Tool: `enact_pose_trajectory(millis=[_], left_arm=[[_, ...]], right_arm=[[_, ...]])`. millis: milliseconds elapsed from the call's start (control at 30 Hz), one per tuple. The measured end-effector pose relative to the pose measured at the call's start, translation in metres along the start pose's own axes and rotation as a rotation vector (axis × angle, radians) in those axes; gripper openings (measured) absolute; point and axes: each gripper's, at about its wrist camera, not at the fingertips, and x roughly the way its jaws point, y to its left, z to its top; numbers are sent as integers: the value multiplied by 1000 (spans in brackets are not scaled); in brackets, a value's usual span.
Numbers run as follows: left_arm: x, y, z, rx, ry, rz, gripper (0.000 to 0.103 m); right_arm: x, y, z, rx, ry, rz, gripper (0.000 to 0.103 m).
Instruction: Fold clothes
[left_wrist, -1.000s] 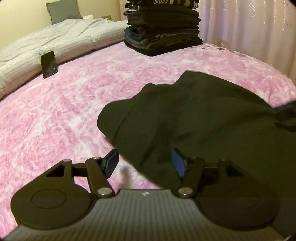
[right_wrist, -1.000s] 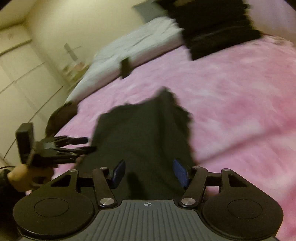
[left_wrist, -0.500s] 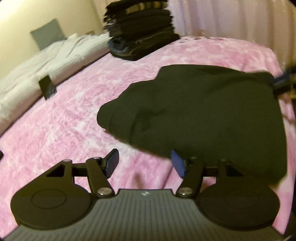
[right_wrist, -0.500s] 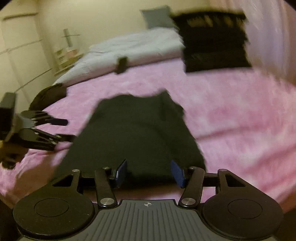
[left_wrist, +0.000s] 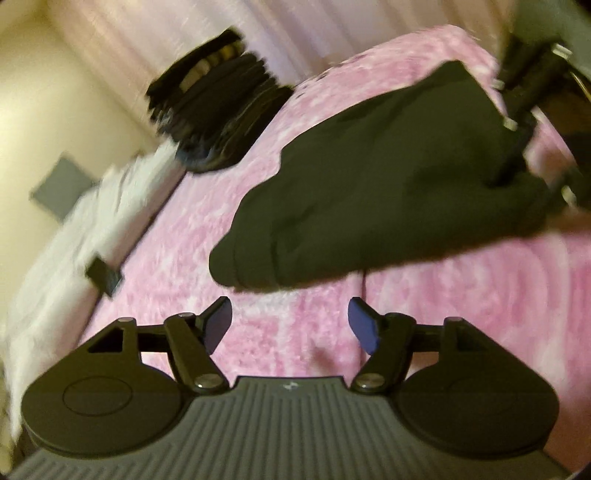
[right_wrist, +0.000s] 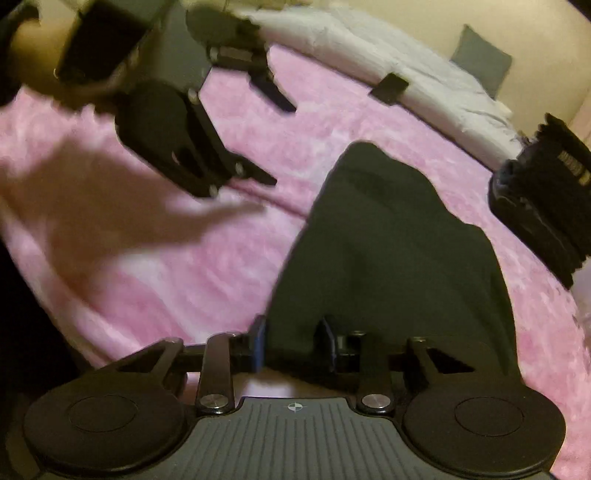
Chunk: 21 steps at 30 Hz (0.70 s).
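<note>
A black garment (left_wrist: 369, 203) lies partly folded on the pink blanket (left_wrist: 184, 240). In the left wrist view my left gripper (left_wrist: 290, 325) is open over bare blanket, just short of the garment's rounded end. At the top right of that view the right gripper (left_wrist: 524, 122) holds the garment's far edge. The right wrist view shows the garment (right_wrist: 388, 240) running away from my right gripper (right_wrist: 293, 345), whose fingers are shut on its near edge. The left gripper (right_wrist: 277, 142) hovers open at the upper left, clear of the cloth.
A tall stack of folded dark clothes (left_wrist: 218, 118) (right_wrist: 543, 206) stands at the bed's far side by a curtain (left_wrist: 258, 29). A white duvet (right_wrist: 388, 55) with a black phone (right_wrist: 389, 86) and a grey pillow (right_wrist: 480, 59) lies beyond the blanket.
My right gripper's fingers have narrowed onto the garment's near edge. My left gripper has drawn back off the cloth and now hangs over pink blanket. Both views have swung round.
</note>
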Motion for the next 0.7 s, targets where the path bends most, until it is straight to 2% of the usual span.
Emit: enact_pose_trajectory(millis=[33, 67, 167, 300, 433, 500, 533, 567, 600, 633, 667, 700], left_arm=[[1, -1, -2, 30, -14, -2, 73], [4, -2, -2, 65, -28, -5, 74], [21, -7, -1, 209, -51, -17, 75], [48, -15, 3, 444, -94, -12, 75], [69, -20, 10, 645, -145, -20, 74], [76, -23, 11, 735, -156, -42, 71], [78, -25, 11, 779, -161, -54, 65], [81, -27, 12, 796, -144, -66, 55], [84, -28, 13, 813, -127, -78, 50], [86, -30, 14, 827, -110, -89, 38], [85, -31, 16, 801, -91, -90, 32], [84, -32, 18, 776, -73, -91, 29]], right_arm=[[2, 1, -1, -48, 6, -8, 28], [2, 2, -2, -88, 9, -13, 21], [-13, -10, -8, -92, -9, 17, 11], [-37, -38, -22, -68, 3, 29, 10], [-55, -35, -37, -45, 5, 36, 10], [-63, -32, -44, -36, 2, 37, 11], [-68, -30, -48, -31, 1, 37, 11], [-72, -29, -51, -26, 0, 38, 13], [-76, -27, -55, -21, -1, 38, 26], [-79, -24, -57, -24, -3, 31, 48], [-77, -16, -57, -41, -8, 5, 55], [-75, -9, -57, -59, -12, -16, 55]])
